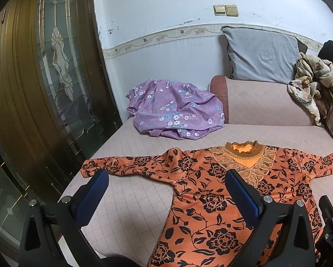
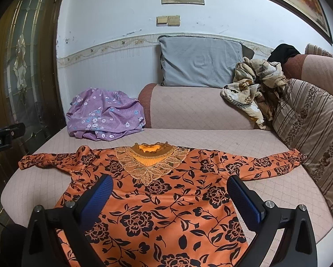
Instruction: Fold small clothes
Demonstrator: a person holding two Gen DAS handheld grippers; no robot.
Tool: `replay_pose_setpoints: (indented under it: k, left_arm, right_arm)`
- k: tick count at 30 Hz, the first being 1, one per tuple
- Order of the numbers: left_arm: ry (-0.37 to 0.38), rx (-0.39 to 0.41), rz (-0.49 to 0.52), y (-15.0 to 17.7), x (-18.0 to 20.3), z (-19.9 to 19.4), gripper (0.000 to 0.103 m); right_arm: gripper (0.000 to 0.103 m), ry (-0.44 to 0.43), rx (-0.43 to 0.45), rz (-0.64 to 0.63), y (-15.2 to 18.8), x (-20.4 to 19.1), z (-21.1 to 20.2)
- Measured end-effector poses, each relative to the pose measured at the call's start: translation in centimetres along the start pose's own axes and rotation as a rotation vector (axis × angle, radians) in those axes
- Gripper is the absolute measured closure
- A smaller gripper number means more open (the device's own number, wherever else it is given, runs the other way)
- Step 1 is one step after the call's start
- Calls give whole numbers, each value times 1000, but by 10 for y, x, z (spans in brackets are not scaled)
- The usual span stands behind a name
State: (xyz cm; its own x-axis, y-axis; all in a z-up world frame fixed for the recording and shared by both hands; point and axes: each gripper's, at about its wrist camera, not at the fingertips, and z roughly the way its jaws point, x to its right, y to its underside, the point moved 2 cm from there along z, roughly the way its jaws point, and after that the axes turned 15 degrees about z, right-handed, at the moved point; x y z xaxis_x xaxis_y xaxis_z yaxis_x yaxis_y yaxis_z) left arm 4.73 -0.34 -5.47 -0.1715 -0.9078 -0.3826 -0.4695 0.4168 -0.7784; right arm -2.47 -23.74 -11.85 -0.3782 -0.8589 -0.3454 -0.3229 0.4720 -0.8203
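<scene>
An orange top with black flowers point(image 1: 211, 200) lies flat on the pink sofa seat point(image 1: 130, 204), face up, both sleeves spread out, lace collar away from me. It also shows in the right wrist view point(image 2: 166, 204). My left gripper point(image 1: 166, 175) is open and empty, held above the top's left sleeve and armpit. My right gripper point(image 2: 169, 179) is open and empty, held above the middle of the top's chest.
A crumpled purple flowered cloth point(image 1: 175, 109) lies at the back left of the seat. A grey pillow point(image 1: 262, 55) leans on the wall. A beige patterned cloth point(image 2: 253, 89) and a striped cushion point(image 2: 311, 138) sit at the right. A wooden glass door point(image 1: 48, 77) stands left.
</scene>
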Motion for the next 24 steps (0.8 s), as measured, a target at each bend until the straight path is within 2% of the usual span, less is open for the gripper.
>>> replay_pose_setpoints:
  k: [24]
  left_arm:
    - [-6,-35,10,2,6,20,0]
  right_arm:
    - [0,15,-21,18,0,9,17]
